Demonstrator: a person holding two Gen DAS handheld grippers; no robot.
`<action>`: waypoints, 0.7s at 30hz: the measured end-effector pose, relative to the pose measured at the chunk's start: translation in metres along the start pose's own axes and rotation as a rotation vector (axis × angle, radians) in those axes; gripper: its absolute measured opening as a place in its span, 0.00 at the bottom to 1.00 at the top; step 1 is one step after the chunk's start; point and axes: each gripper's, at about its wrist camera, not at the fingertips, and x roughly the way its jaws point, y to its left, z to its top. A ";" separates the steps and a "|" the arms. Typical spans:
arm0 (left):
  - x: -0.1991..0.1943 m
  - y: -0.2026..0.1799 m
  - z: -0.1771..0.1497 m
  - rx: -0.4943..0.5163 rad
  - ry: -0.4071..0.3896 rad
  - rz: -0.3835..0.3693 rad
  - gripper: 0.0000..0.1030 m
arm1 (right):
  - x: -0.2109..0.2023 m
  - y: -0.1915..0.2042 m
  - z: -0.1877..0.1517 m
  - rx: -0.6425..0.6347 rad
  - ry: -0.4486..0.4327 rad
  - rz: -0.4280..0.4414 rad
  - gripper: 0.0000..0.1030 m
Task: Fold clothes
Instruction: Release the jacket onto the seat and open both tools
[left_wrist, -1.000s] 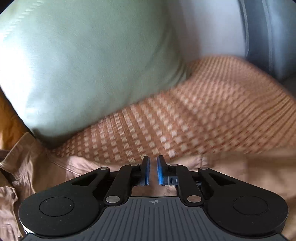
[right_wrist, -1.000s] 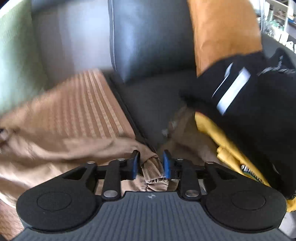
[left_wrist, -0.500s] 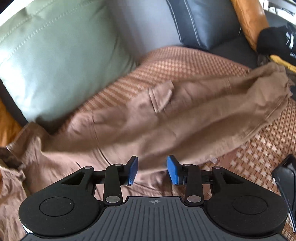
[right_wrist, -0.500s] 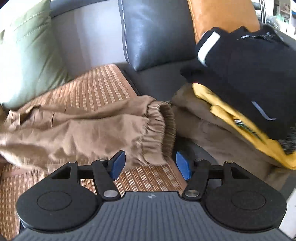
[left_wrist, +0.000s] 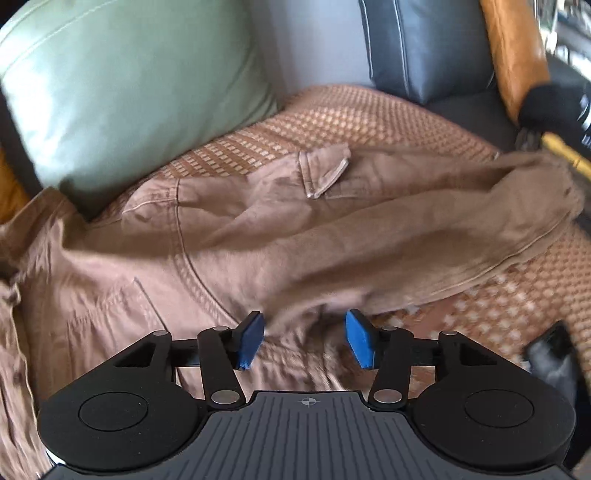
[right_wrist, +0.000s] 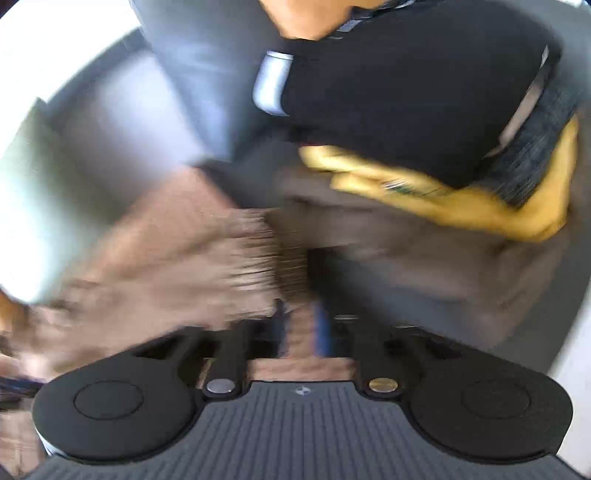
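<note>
Soft, limp brown trousers (left_wrist: 295, 236) are seen spread across the woven seat mat (left_wrist: 351, 122) beside the green cushion (left_wrist: 136, 85), best taken by a stitched hem, the left gripper (left_wrist: 304, 341) opening empty and the blurred right gripper (right_wrist: 301, 332) apparently closing on fabric.

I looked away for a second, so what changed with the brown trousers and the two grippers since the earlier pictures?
The left gripper let go of the brown trousers and its jaws are opening; the trousers now lie spread across the woven mat. The right gripper, which released the cuff half a second ago, is closing again with brown cloth between its blurred jaws. The green cushion and clothes pile stayed put.
</note>
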 end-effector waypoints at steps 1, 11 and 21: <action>-0.005 -0.001 -0.004 -0.005 -0.007 -0.003 0.63 | -0.001 0.003 -0.005 0.019 0.002 0.050 0.66; -0.011 0.055 0.027 -0.107 -0.051 0.138 0.63 | 0.045 0.023 -0.036 0.147 0.080 0.137 0.64; 0.059 0.171 0.105 -0.626 0.099 0.156 0.72 | 0.049 0.027 -0.035 0.109 0.085 0.150 0.64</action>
